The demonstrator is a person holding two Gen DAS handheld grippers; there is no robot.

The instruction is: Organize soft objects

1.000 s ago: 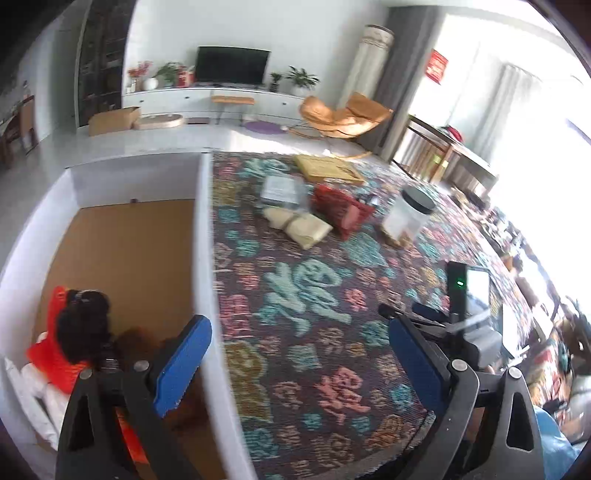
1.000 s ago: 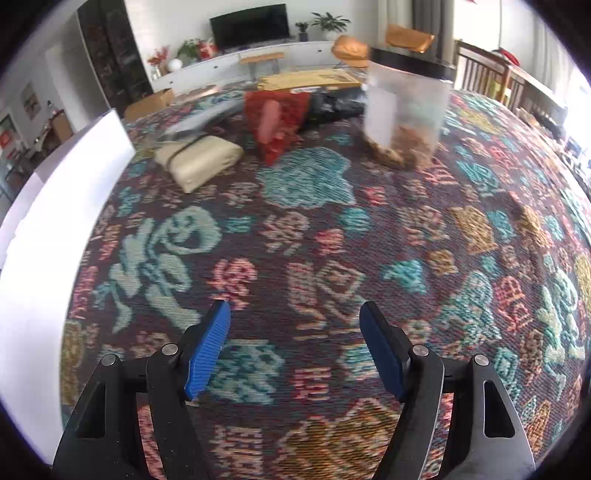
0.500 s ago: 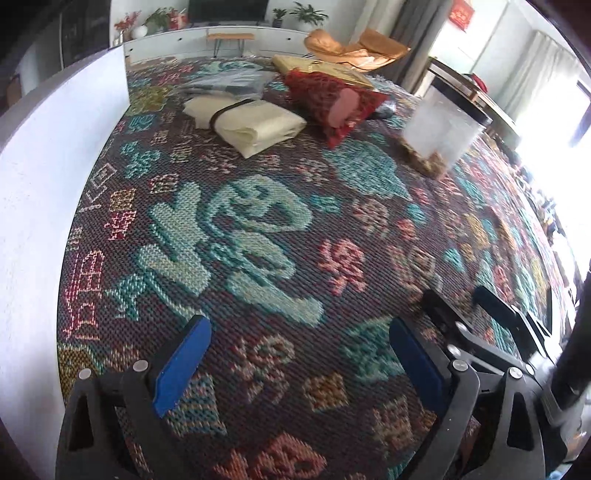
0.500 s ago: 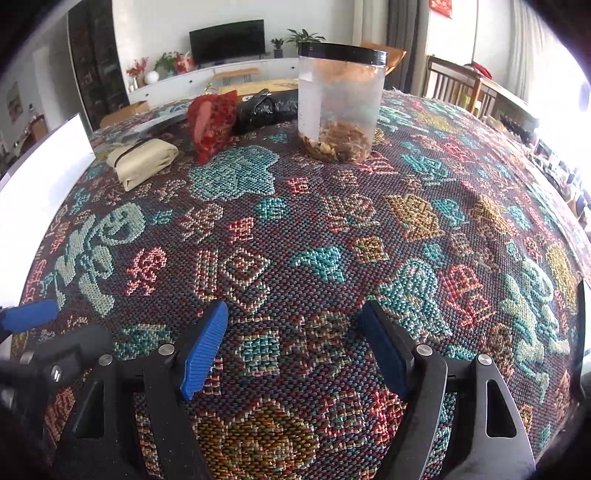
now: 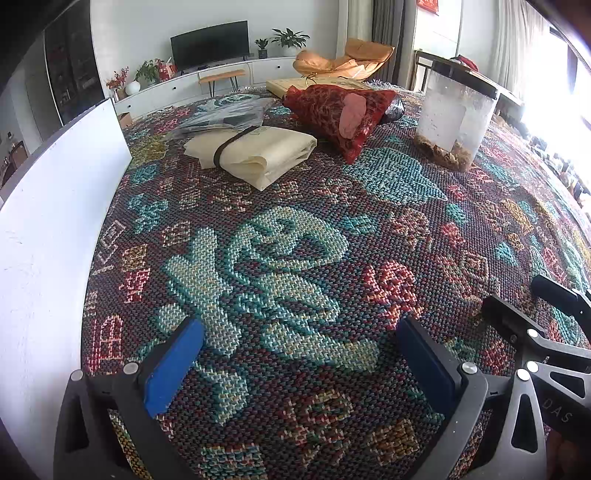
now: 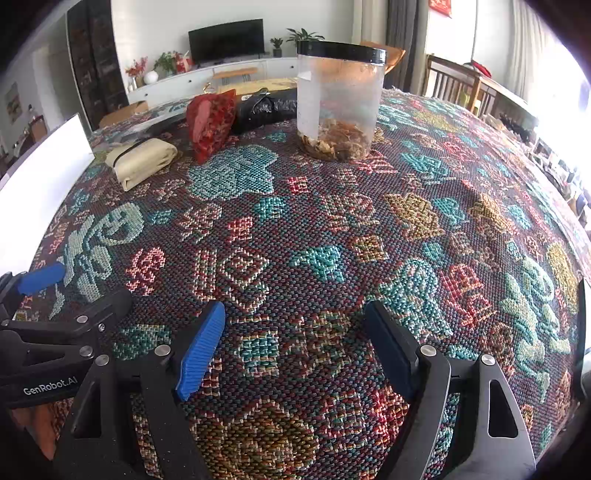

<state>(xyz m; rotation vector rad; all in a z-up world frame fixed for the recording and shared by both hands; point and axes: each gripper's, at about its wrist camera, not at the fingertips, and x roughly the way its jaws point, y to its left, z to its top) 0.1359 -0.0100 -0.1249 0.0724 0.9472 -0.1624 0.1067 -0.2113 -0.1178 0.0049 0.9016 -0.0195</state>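
This is a home, and the room is a living room. A black TV (image 5: 209,43) sits on a long white cabinet (image 5: 207,79) by the far wall. Green plants (image 5: 289,37) in pots and red flowers (image 5: 119,75) stand on the cabinet. A soft orange chair (image 5: 347,61) is near grey curtains (image 5: 382,26). Wooden chairs (image 6: 456,86) stand by a bright window. A colourful woven cloth (image 6: 332,236) covers the table up close.
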